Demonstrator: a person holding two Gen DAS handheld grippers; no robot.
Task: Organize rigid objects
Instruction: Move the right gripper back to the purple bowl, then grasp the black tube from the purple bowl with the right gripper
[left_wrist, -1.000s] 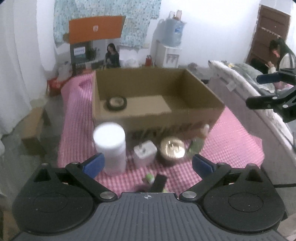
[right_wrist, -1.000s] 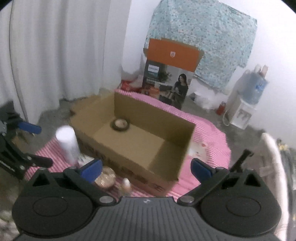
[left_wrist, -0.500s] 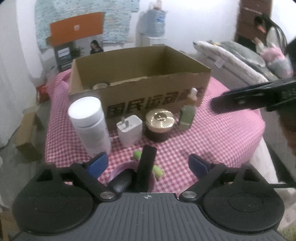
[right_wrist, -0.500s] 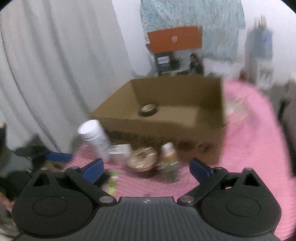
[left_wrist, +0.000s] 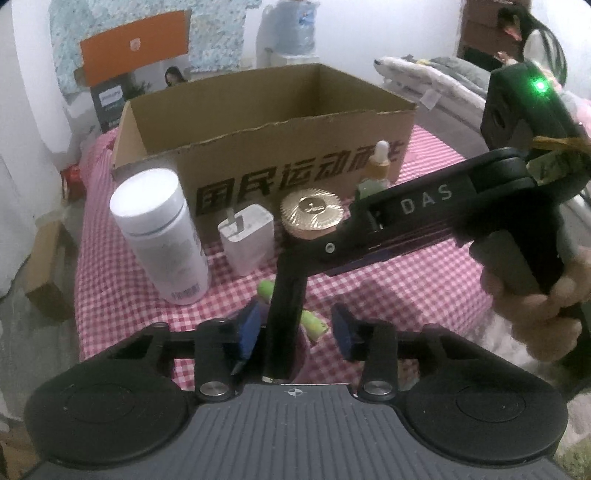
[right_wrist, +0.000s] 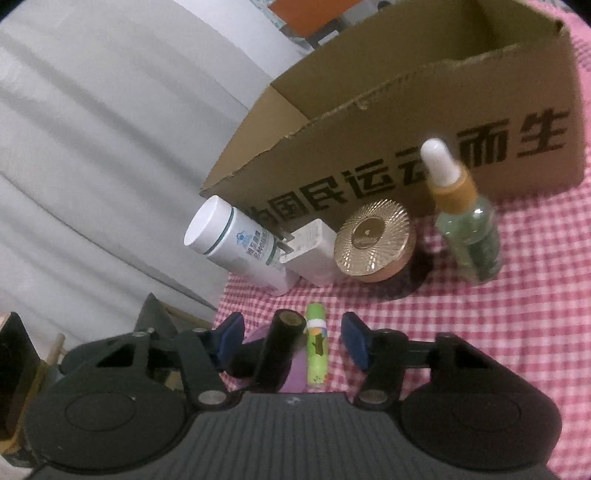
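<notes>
A cardboard box stands open on the pink checked cloth. In front of it are a white bottle, a white charger, a gold-lidded jar and a green dropper bottle. A black cylinder stands in a purple cup with a green tube beside it. My left gripper is partly open around the cylinder. My right gripper is partly open around the cylinder and tube, and its body shows in the left wrist view.
A white curtain hangs left of the table. A printed box with an orange flap stands behind the cardboard box. A bed and a seated person are at the right. The table's near edge lies just under both grippers.
Both grippers have come down and in toward the purple cup. Their fingers have narrowed. The right gripper has swung from the box's far side to the near objects.
</notes>
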